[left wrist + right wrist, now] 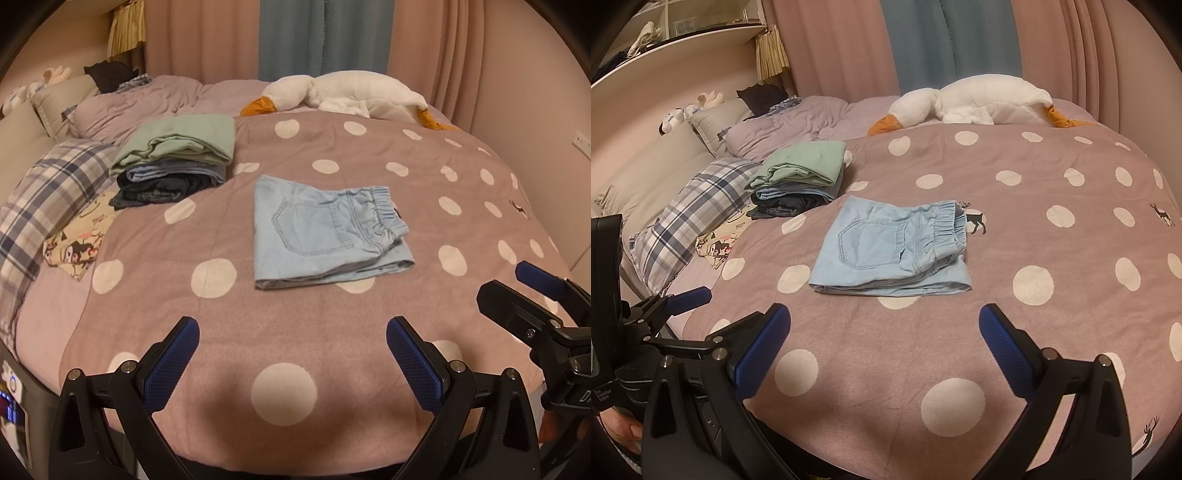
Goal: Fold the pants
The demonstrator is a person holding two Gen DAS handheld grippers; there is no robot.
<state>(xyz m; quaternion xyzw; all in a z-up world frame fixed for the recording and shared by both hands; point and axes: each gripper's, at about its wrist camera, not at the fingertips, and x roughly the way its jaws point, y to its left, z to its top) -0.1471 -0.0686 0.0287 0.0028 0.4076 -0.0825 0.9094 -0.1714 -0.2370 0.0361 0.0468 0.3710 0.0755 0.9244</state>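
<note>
Light blue denim pants [325, 232] lie folded into a flat rectangle on the pink polka-dot bedspread [258, 332], back pocket up, elastic waistband to the right. They also show in the right wrist view [890, 251]. My left gripper [291, 362] is open and empty, above the bedspread, well short of the pants. My right gripper [884, 350] is open and empty, also short of the pants. The right gripper shows at the right edge of the left wrist view [535, 295]; the left gripper shows at the left edge of the right wrist view [676, 306].
A stack of folded clothes [177, 162], green on top of denim, sits at the back left. A plaid pillow [48, 206] and a cartoon-print cloth [81, 240] lie left. A white goose plush [351, 94] lies at the bed's far side, before curtains.
</note>
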